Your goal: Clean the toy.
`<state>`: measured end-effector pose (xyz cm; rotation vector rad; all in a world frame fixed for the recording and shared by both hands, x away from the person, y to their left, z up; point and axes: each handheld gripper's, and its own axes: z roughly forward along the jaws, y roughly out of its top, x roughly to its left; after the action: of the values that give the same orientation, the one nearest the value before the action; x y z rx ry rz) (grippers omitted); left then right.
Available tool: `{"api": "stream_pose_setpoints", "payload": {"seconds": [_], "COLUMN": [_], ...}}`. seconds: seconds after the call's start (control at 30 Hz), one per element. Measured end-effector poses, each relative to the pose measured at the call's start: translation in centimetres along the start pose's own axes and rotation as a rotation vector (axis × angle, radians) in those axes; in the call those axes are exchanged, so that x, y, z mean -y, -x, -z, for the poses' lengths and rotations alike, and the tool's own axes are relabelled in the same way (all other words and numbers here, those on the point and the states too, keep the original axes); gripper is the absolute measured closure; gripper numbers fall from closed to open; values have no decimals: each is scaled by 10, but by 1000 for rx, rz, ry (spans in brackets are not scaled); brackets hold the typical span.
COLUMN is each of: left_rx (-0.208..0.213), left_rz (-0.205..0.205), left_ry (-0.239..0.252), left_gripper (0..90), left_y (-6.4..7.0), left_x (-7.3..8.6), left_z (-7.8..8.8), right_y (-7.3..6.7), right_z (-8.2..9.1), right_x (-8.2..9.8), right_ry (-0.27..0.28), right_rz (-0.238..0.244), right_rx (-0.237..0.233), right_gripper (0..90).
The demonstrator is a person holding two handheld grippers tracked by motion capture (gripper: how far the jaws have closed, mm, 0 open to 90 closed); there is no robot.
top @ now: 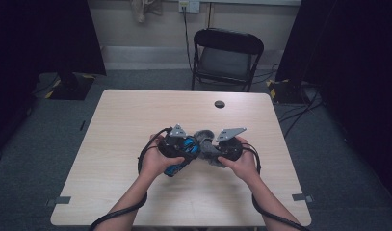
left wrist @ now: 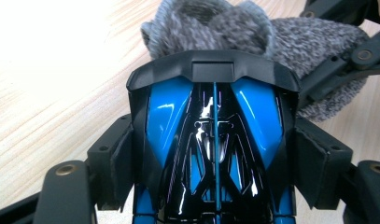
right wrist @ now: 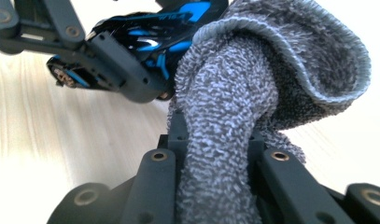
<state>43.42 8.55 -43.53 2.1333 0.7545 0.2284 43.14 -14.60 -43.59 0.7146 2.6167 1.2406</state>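
Note:
Over the middle of the wooden table [top: 136, 120], my left gripper [top: 180, 150] is shut on a glossy blue and black toy car [top: 189, 146]. In the left gripper view the pads [left wrist: 116, 164] press on both sides of the car [left wrist: 215, 140]. A grey knitted sock [left wrist: 211, 28] lies just beyond the car's end, its mouth gaping. My right gripper [right wrist: 215, 154] is shut on a fold of that sock [right wrist: 225, 112]. From above, the sock [top: 206, 144] hangs between the two grippers, and the right gripper [top: 221, 150] faces the left.
A black folding chair [top: 227, 55] stands behind the table's far edge. A small round dark hole [top: 219, 104] sits near the table's far side. Cables trail from both grippers along the forearms. Dark curtains flank the room.

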Motion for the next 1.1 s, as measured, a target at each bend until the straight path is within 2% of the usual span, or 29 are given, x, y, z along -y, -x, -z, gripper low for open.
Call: {"api": "stream_pose_setpoints", "payload": {"seconds": [0.1,0.2,0.23,0.3,0.47,0.63,0.77,0.9,0.97,1.1], "left_rx": [-7,-20,-23,-22,-29,-25,-14,9,24,36], "left_rz": [17,13,31,35,28,26,13,-1,-10,-16], "left_ry": [1,2,4,0,-4,-4,-5,-13,-23,-37], "left_gripper": [256,256,256,256,256,256,256,256,256,255], "left_y": [-4,-6,-9,-11,-12,-11,-5,2,8,14], "left_x": [2,3,5,6,7,8,9,8,8,9], "left_z": [1,2,3,4,8,13,12,8,4,-4], "right_y": [0,0,-1,-1,0,11,23,27,26,21], "right_z": [3,5,6,7,11,27,33,28,18,5], "right_x": [6,9,11,12,15,15,13,8,2,-8], "right_ry": [-15,-16,-20,-20,-12,42,32,7,-11,-19], "right_rz": [2,6,13,14,11,-42,-83,-83,-87,-89], "right_rx": [-9,-29,-38,-41,-68,-20,64,96,114,120], "right_gripper": [742,742,742,742,741,741,741,741,741,740]}}
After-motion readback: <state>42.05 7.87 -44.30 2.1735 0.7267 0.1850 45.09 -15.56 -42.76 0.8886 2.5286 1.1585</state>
